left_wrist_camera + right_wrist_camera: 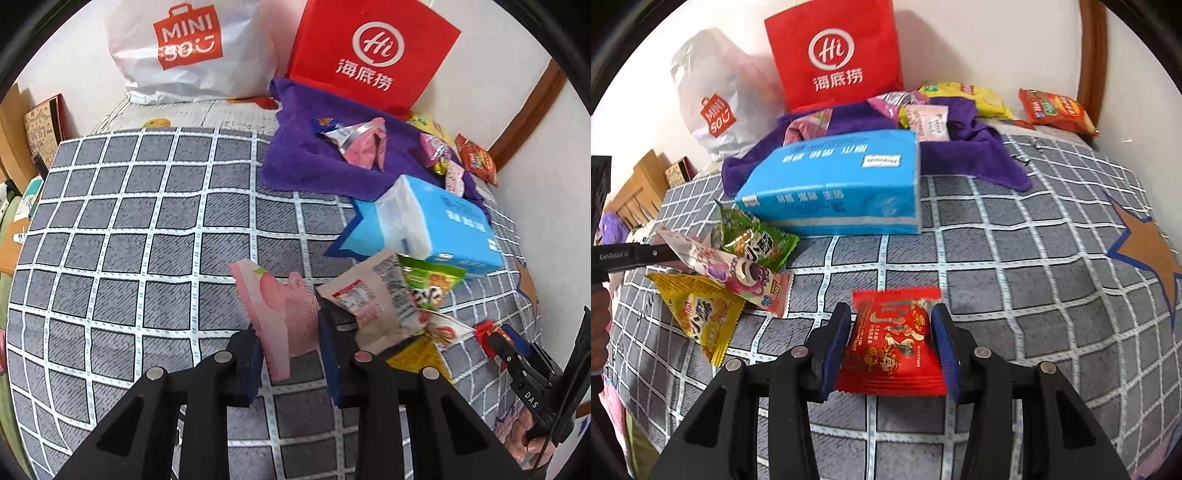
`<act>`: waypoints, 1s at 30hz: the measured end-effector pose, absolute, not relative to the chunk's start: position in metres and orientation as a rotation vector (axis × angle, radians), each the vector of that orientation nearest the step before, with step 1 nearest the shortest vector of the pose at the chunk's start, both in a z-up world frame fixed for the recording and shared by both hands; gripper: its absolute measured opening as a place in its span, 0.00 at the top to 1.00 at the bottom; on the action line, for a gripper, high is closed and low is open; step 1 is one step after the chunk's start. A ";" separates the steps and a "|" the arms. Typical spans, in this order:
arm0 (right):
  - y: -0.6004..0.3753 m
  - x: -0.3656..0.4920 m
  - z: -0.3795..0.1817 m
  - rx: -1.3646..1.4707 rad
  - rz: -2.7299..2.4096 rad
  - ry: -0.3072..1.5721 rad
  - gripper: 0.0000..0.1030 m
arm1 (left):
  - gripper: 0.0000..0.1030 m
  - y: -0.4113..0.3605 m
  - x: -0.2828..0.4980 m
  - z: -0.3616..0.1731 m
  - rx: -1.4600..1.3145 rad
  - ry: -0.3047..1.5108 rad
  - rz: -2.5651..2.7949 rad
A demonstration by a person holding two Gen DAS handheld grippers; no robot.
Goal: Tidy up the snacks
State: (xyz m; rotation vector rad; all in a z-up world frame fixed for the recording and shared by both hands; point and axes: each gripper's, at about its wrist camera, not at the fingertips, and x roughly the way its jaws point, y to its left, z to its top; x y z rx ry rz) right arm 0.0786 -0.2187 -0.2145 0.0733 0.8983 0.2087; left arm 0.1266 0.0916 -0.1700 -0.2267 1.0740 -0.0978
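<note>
Your right gripper (892,343) holds a red snack packet (892,347) between its blue pads, above the grey checked bedcover (1015,295). To the left lie a yellow packet (701,314), a pink bear-print packet (746,275) overlapping it, and a green packet (757,240) leaning against a blue tissue pack (834,184). Behind the tissue pack a purple towel (975,155) carries more pink packets. A yellow bag (964,98) and an orange packet (1056,110) lie far right. A red paper bag (834,55) and a white plastic bag (716,99) stand against the wall.
</note>
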 end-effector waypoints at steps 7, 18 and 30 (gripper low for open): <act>-0.224 0.069 -0.195 0.092 0.204 0.878 0.76 | 0.75 0.086 0.111 -0.146 -0.213 1.038 -0.140; -0.230 0.061 -0.198 0.086 0.217 0.905 0.79 | 0.75 0.073 0.099 -0.128 -0.204 1.011 -0.183; -0.245 0.028 -0.216 0.103 0.279 0.950 0.47 | 0.75 0.055 0.089 -0.110 -0.200 0.970 -0.211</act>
